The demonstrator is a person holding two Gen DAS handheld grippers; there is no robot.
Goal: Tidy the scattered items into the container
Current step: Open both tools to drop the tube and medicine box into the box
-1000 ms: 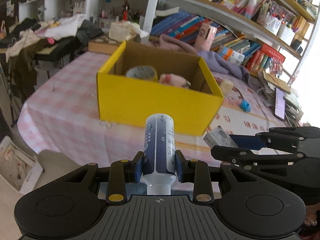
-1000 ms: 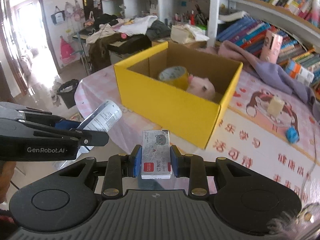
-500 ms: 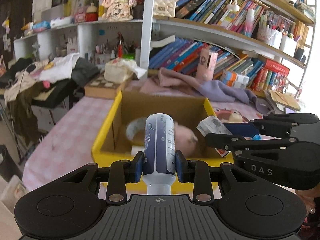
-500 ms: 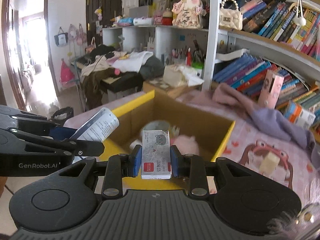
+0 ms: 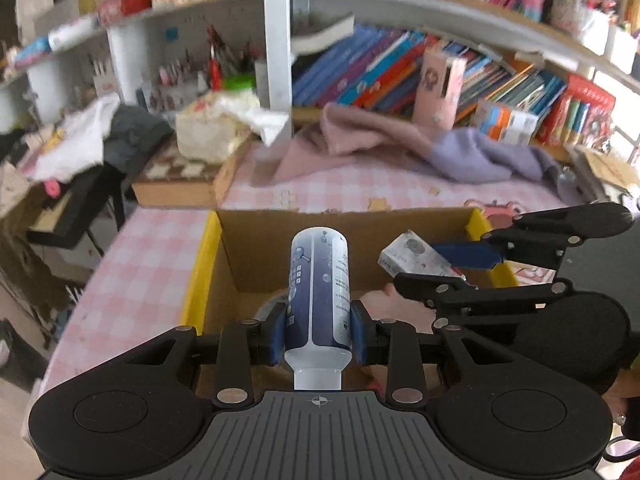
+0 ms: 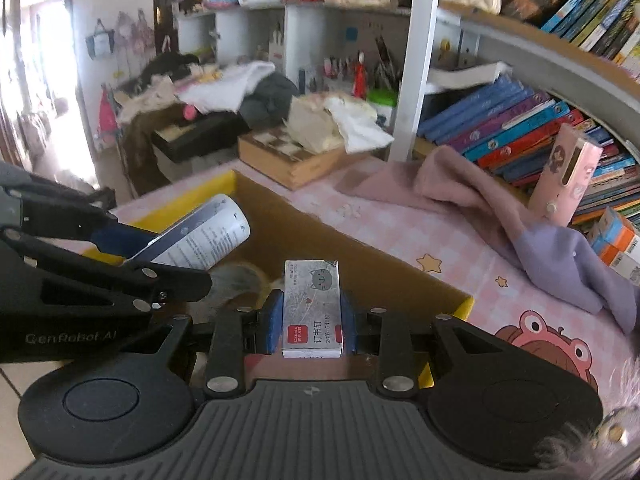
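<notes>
Left tool [image 5: 318, 334]: gripping a blue-and-white bottle [image 5: 319, 292] by its lower body, cap toward the camera, hanging over the open yellow cardboard box [image 5: 200, 272]. Right tool [image 6: 308, 322]: clamping a small staple box [image 6: 312, 308] between its blue pads, also hovering above the same box. Both tools are sitting side by side. The box is standing on the pink checked worktop [image 5: 136, 264]; a pink-and-lilac cloth [image 6: 480, 208] is lying beyond it, near the bookshelf [image 6: 520, 120].

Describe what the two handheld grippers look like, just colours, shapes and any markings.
Both are matte black plastic. The left gripper and right gripper each have a ribbed grey-black base, two round side discs, linkage bars with silver rivets and blue finger pads. White GenRobot.AI lettering marks the left one's side.
</notes>
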